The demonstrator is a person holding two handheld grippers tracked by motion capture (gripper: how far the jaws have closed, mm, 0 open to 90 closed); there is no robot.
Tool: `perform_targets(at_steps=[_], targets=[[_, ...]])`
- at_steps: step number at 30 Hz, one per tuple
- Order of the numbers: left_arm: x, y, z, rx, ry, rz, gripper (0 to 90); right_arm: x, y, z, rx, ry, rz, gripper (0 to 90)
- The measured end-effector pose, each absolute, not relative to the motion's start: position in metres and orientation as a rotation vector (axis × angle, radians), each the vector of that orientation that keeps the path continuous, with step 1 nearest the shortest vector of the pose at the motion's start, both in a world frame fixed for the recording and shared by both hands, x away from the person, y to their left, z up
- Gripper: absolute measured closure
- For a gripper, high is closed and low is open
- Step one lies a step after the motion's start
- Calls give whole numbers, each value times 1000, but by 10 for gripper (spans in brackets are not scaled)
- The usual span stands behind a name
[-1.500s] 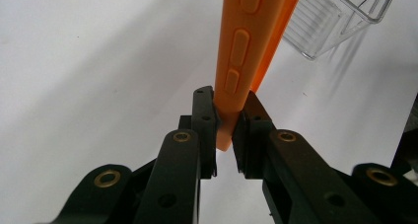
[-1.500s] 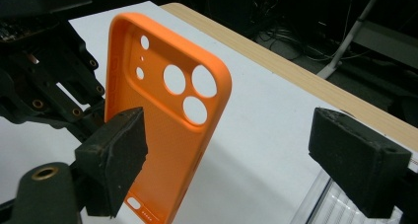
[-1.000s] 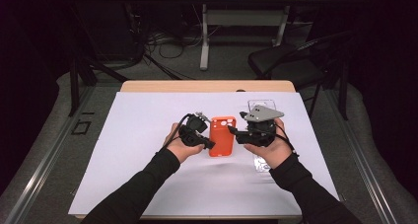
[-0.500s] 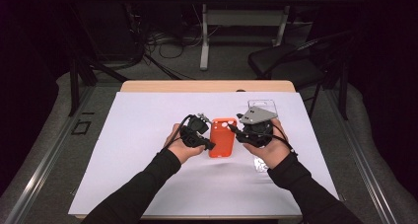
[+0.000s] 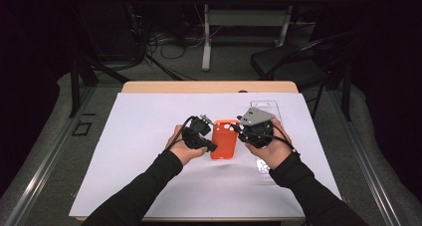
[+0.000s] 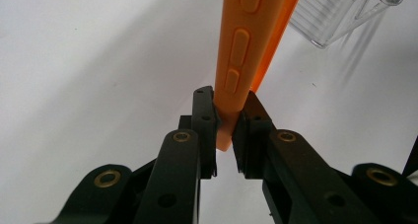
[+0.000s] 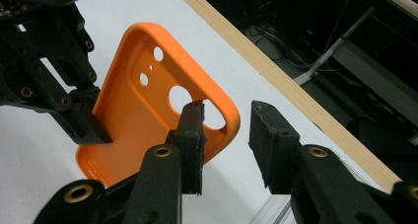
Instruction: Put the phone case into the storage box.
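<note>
1. The orange phone case (image 5: 224, 139) sits between the two grippers over the middle of the white table sheet (image 5: 139, 136), much where it was a second ago in the high view.
2. The left gripper (image 6: 224, 125) has its two black jaws pinched on one edge of the case; in the left gripper view the case's side buttons run up and away from the jaws. This grip looks the same as in the earlier frames, and the left hand (image 5: 181, 146) has kept its place.
3. The right gripper (image 7: 224, 130) has just been closing its jaws. In the right gripper view the rim of the case by the large camera cut-out lies between them: the left jaw is inside the case against the rim, while the right jaw stands apart from it, with white sheet showing in the gap. So the jaws are partly open and do not yet press on the case.
4. In the high view the right hand (image 5: 268, 149) is close to where it was, and the grey plate on that gripper now tilts a little more toward the case.
5. A clear plastic box (image 6: 345, 12) lies on the sheet just beyond the case, under the right hand in the high view.
</note>
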State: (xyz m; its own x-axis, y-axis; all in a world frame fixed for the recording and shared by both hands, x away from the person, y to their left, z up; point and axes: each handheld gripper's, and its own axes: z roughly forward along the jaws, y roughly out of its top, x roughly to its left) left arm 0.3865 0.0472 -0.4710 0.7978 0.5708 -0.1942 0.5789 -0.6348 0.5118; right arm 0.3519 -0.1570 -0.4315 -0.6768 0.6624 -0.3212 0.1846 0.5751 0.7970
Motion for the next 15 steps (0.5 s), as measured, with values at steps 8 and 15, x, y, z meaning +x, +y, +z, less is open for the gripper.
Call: perform_targets(at_steps=[8,15], targets=[[386,47,-471,2418,848,-21,811,352,-153,-431,660,2210,990,719],[386,47,-471,2420,850,-18,811,352,-153,-431,663,2213,970,761]])
